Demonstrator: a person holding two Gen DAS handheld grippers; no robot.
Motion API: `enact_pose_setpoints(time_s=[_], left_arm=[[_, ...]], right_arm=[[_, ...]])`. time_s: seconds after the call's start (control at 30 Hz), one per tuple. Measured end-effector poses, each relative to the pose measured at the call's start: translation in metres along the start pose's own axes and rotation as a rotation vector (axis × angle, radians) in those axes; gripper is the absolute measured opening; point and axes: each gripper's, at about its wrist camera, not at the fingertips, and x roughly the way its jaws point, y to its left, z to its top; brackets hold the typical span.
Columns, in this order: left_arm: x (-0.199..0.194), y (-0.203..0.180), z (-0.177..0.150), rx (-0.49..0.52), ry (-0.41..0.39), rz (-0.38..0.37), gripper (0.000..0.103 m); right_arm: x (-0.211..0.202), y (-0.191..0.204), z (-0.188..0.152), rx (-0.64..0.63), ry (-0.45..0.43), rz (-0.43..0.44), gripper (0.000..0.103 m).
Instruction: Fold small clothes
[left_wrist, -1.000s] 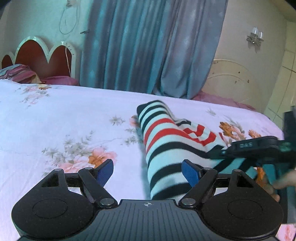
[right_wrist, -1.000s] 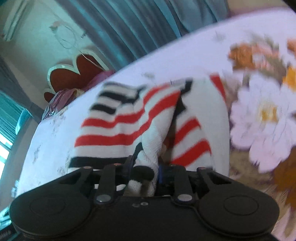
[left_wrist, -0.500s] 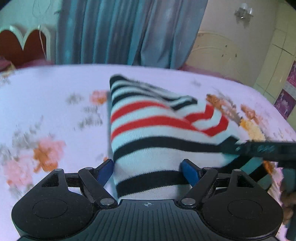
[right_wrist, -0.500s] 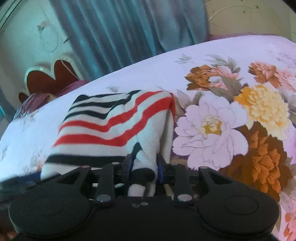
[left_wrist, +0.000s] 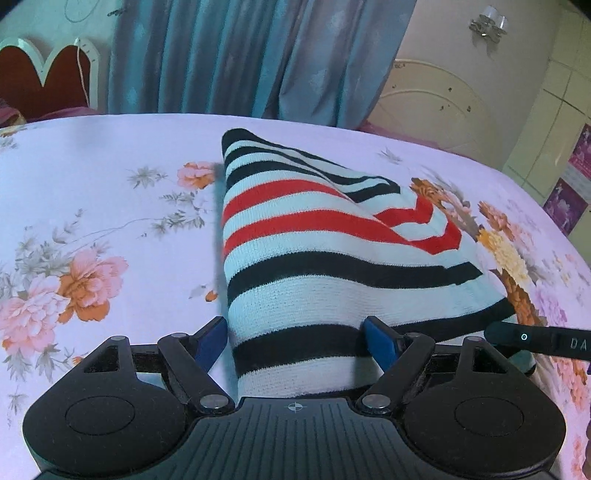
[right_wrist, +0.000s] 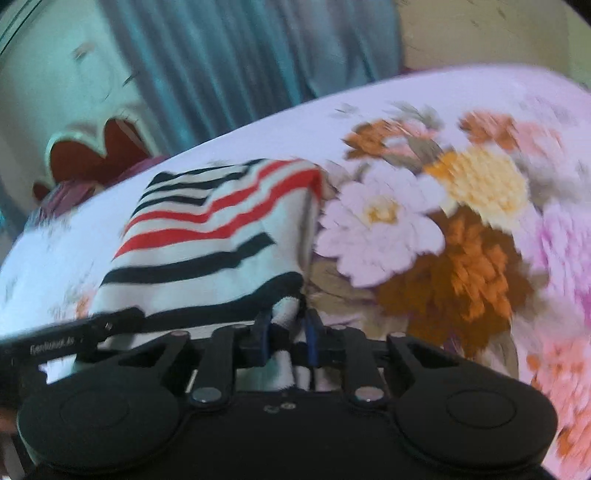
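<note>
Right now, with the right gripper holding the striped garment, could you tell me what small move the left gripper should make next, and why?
Probably shut the left gripper on the garment. Its blue pads stand open on either side of the near striped edge, gripping nothing, while the right gripper is already clamped on the other corner above the bedsheet. Both corners seem needed to carry the fold.

soft daylight, rt view motion-blurred, fisheye edges.
</note>
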Motion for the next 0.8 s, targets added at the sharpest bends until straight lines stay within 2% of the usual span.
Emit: enact_pose_setpoints(time_s=[0.03,0.13,0.3,0.37,0.5,0.6,0.7,0.8], left_arm=[[0.000,0.001,0.000,-0.002,0.001,0.000,0.081],[-0.006,0.003,0.005,-0.021,0.006,-0.004,0.081],[-0.030,0.005,0.020,-0.047,-0.066,-0.020,0.080],[-0.031,0.001,0.032,-0.038,-0.088,-0.029,0.080],[-0.015,-0.007,0.054,0.007,-0.102,-0.006,0.080],[0.004,-0.002,0.068,-0.008,-0.091,0.044,0.080],[0.024,0.005,0.072,-0.020,-0.055,0.087,0.080],[0.042,0.010,0.064,-0.021,-0.008,0.099,0.080]], right_arm=[[0.001,-0.006,-0.001,0.038,0.003,0.006,0.034],[-0.011,-0.013,-0.003,0.100,-0.004,0.029,0.033],[-0.038,0.014,0.017,-0.063,-0.120,-0.031,0.030],[-0.039,0.027,0.029,-0.105,-0.149,-0.021,0.030],[-0.015,0.048,0.055,-0.145,-0.144,-0.016,0.031],[0.013,0.062,0.070,-0.173,-0.130,-0.033,0.031],[0.039,0.066,0.080,-0.182,-0.115,-0.066,0.031],[0.060,0.064,0.076,-0.187,-0.085,-0.103,0.028]])
